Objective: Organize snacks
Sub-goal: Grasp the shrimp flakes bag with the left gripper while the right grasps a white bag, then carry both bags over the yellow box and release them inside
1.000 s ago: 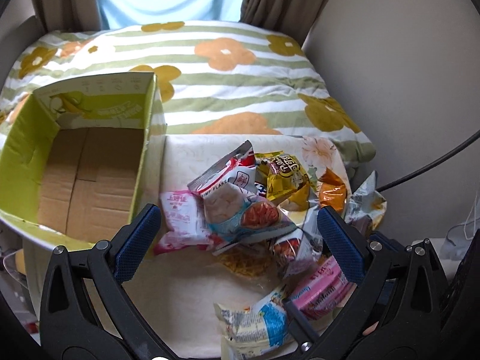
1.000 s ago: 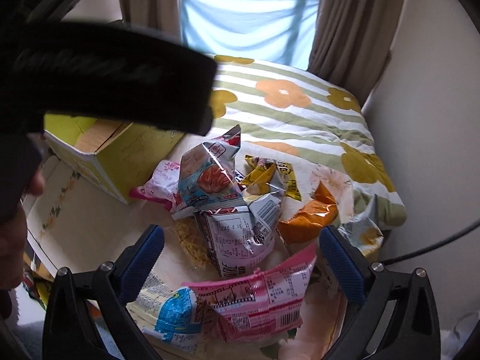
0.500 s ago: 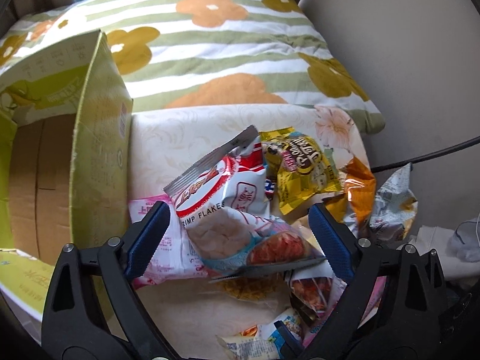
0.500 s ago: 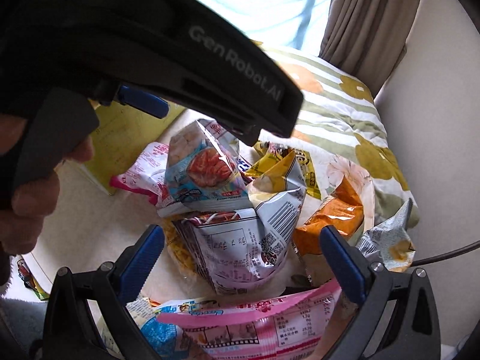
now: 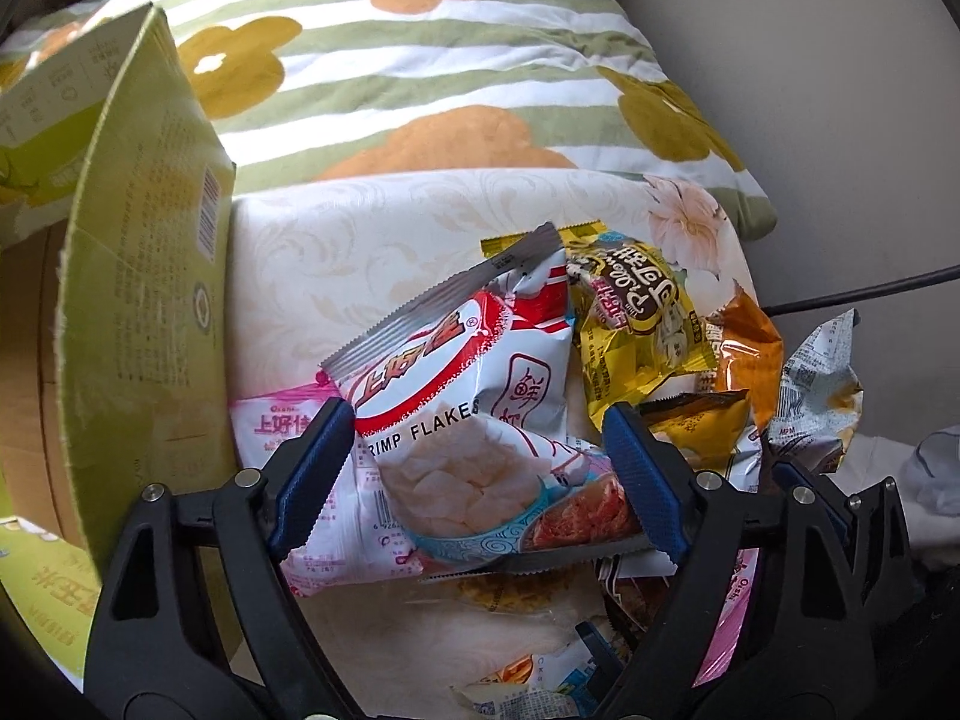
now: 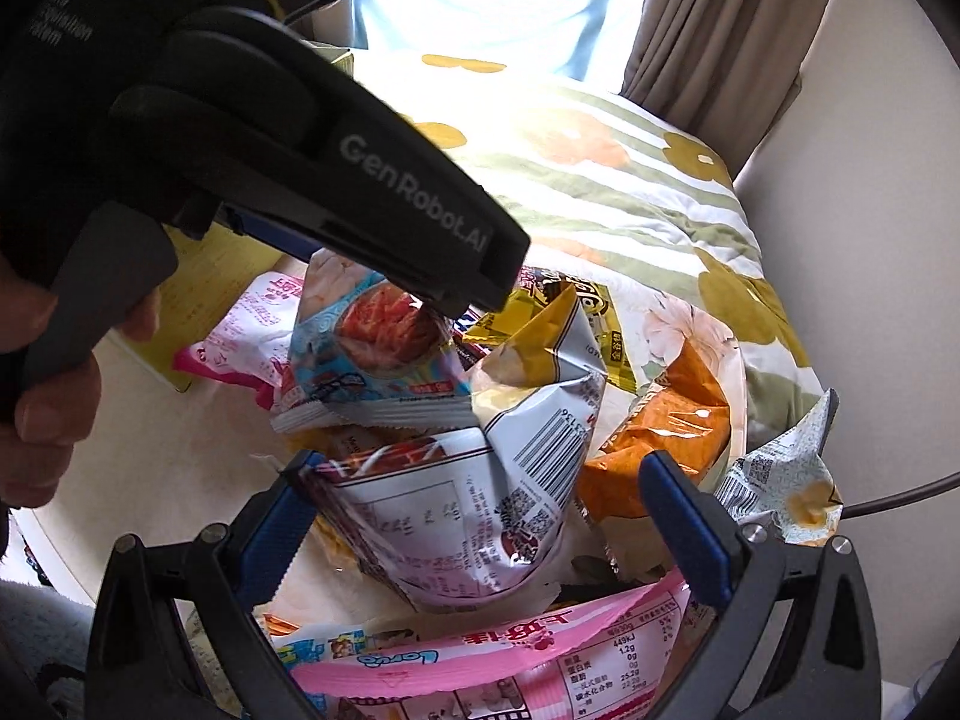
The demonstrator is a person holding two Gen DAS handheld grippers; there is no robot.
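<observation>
Nearest in the left wrist view, the left hand-held gripper has its blue fingers spread apart on either side of a white and red shrimp flakes bag; whether the pads touch the bag cannot be told. That bag lies on top of a pink packet and beside a yellow packet, with an orange bag and a crumpled silver wrapper further right. All the snacks sit in a loose pile on a cream patterned surface. To the left of the pile stands an open yellow-green cardboard box, its wall just beside the pink packet. Beyond lies a striped quilt with orange flowers.

In the right wrist view, the right hand-held gripper is also spread wide, its fingers flanking a white bag with a barcode. A pink wrapper lies closest to the camera beneath it. Further off, the black body of the other gripper, held in a hand, hangs over the shrimp flakes bag. At the back are a curtain and a bright window.
</observation>
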